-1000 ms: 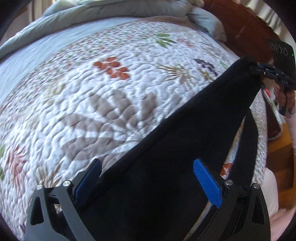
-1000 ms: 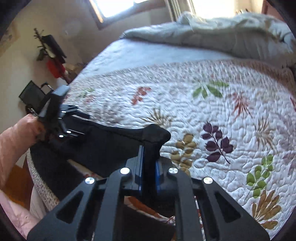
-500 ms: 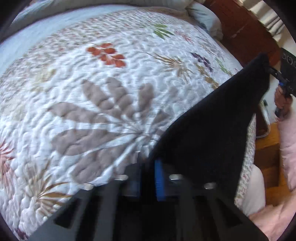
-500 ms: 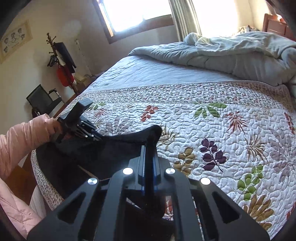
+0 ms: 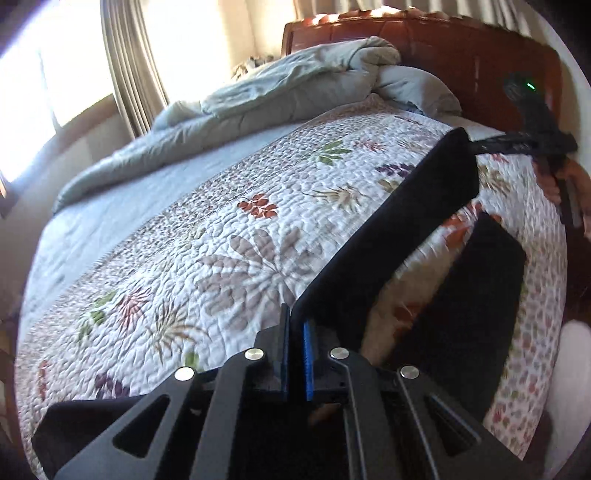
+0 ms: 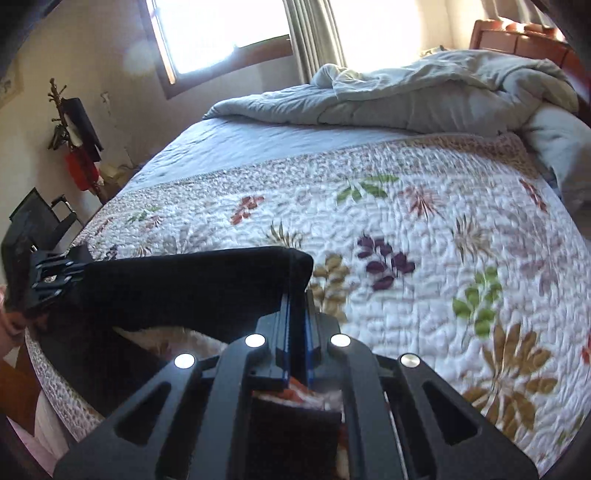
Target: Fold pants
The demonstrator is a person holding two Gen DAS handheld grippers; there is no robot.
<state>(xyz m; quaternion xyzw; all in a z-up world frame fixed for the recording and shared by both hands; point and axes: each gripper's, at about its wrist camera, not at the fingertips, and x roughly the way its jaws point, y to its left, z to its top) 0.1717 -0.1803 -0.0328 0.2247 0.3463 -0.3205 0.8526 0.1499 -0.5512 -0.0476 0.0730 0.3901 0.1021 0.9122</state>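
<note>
Black pants (image 5: 413, 229) hang stretched in the air between my two grippers above the floral quilt (image 5: 229, 236). My left gripper (image 5: 295, 325) is shut on one end of the lifted edge. My right gripper (image 6: 297, 299) is shut on the other end; it shows at the far right of the left wrist view (image 5: 480, 146). In the right wrist view the pants (image 6: 184, 284) run left to the left gripper (image 6: 79, 273). The lower part of the pants (image 5: 476, 302) lies near the bed's edge.
A rumpled grey duvet (image 6: 424, 96) lies piled at the head of the bed by the wooden headboard (image 5: 443, 55). A coat stand (image 6: 70, 129) and a black chair (image 6: 33, 218) stand by the wall. A window (image 6: 221, 26) is behind the bed.
My left gripper closed on the pants' edge a second ago. Both grippers have since lifted, raising the stretched edge off the quilt; the room and headboard have come into view.
</note>
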